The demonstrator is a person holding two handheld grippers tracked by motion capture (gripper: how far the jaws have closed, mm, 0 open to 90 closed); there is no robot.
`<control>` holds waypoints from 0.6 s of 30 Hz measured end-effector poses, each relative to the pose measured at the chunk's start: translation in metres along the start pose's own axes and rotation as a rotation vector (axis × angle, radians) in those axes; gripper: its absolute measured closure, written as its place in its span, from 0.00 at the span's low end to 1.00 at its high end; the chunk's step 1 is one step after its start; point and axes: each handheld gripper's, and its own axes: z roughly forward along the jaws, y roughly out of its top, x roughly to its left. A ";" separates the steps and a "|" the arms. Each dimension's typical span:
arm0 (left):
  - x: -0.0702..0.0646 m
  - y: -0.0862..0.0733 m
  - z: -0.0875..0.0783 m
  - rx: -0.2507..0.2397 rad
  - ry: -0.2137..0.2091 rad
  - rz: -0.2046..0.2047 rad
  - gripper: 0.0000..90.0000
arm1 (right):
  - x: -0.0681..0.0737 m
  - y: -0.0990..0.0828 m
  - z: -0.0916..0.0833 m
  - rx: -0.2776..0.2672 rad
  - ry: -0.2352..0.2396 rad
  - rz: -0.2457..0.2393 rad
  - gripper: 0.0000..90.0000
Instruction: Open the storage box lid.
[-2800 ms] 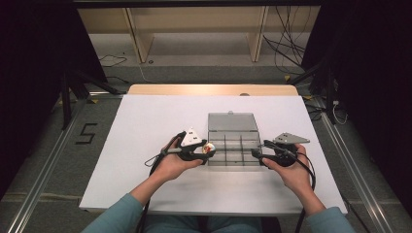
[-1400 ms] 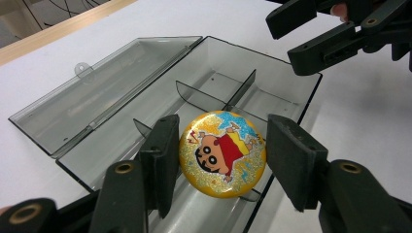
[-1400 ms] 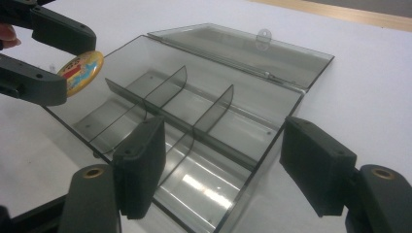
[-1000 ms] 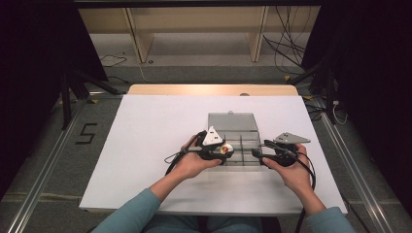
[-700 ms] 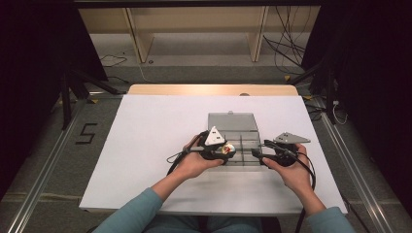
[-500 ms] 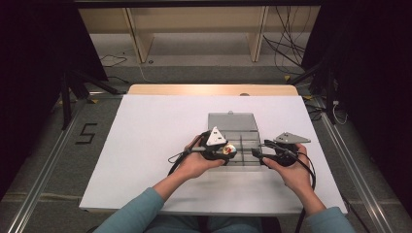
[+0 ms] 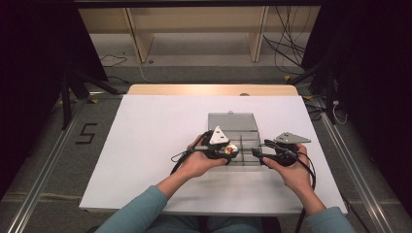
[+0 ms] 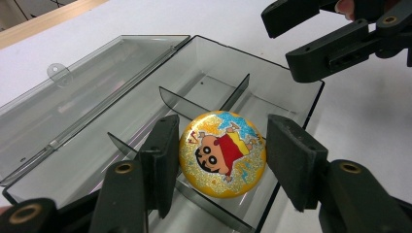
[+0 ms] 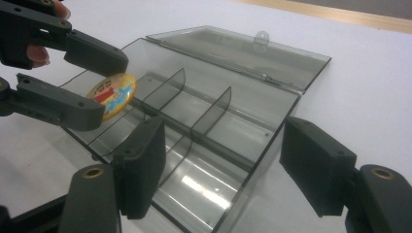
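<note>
The left hand-held gripper point(image 8: 221, 160) is gripping a round yellow cartoon badge point(image 8: 222, 154) edge-on between its jaws and is now hanging over the near left compartment of the open clear organizer box point(image 7: 233, 127), having carried it in from the bare worktop point(image 7: 150, 131) to its left. Across from it, the right hand-held gripper point(image 9: 218, 160) is waiting where it was, jaws wide and empty at the box's right edge, so I reckon the drop is coming next.

Teal sleeves point(image 7: 141, 211), black grippers — 2 jaws each, brass screws point(image 8: 124, 168), grey 3-cornered plates point(image 7: 219, 135)
</note>
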 end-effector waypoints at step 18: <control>0.000 0.003 0.010 0.022 -0.016 -0.024 0.53 | 0.000 0.000 -0.001 0.001 -0.003 0.001 0.37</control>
